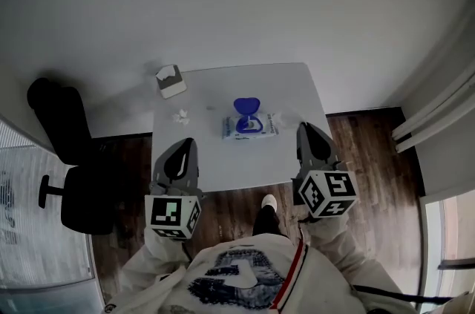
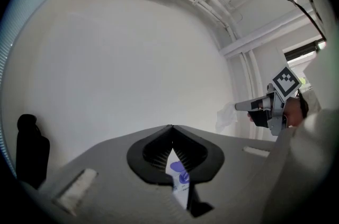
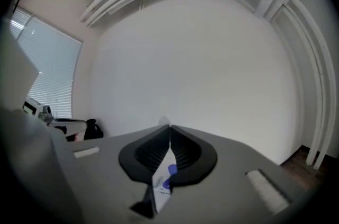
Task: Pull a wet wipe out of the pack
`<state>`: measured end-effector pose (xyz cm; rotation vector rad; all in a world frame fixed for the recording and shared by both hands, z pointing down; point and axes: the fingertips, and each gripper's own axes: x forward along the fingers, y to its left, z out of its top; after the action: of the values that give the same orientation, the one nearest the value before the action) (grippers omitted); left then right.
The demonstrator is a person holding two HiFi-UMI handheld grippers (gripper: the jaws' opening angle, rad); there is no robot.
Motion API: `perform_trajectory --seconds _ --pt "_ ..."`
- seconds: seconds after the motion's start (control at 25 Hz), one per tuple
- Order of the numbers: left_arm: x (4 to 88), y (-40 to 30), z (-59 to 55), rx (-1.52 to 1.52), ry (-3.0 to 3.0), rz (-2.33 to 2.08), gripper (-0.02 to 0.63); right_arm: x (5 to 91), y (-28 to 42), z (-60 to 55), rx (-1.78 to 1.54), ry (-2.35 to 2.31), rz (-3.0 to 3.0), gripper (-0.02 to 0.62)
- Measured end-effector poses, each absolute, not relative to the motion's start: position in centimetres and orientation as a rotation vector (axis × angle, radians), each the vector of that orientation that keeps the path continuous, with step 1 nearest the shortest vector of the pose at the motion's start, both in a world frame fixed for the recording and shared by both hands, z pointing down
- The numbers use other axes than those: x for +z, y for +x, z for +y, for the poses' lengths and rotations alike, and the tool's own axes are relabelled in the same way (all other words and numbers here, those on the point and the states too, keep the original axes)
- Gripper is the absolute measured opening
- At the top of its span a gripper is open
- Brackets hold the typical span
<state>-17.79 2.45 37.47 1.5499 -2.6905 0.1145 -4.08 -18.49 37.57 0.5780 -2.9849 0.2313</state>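
Ideally the right gripper, clamped on the thin white wet wipe, draws it right, clear of the white blue-lidded pack; the left gripper is closed and empty.

White table: wipe pack centre, box at corner, crumpled wad.

Person in white sweatshirt, one grey gripper per hand.
Sweatshirt: dark chest graphic, red stripe down front. Black trousers, white shoe. Left gripper and right gripper: grey wedge shells, black ribbed pads, black-and-white marker cubes; left cube shows a green patch.
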Motion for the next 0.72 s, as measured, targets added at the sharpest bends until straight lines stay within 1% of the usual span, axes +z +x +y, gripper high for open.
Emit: perform_trajectory --seconds 0.36,0.72 --pt "37.8 -13.6 8.2 0.123 1.591 -2.671 0.003 37.0 0.2 -12.5 0.195 0.63 -2.998 0.011" --pt "36.7 -10.3 11.8 0.062 1.614 -2.685 0.003 35.7 4.0 -8.1 0.146 0.652 -2.999 0.011"
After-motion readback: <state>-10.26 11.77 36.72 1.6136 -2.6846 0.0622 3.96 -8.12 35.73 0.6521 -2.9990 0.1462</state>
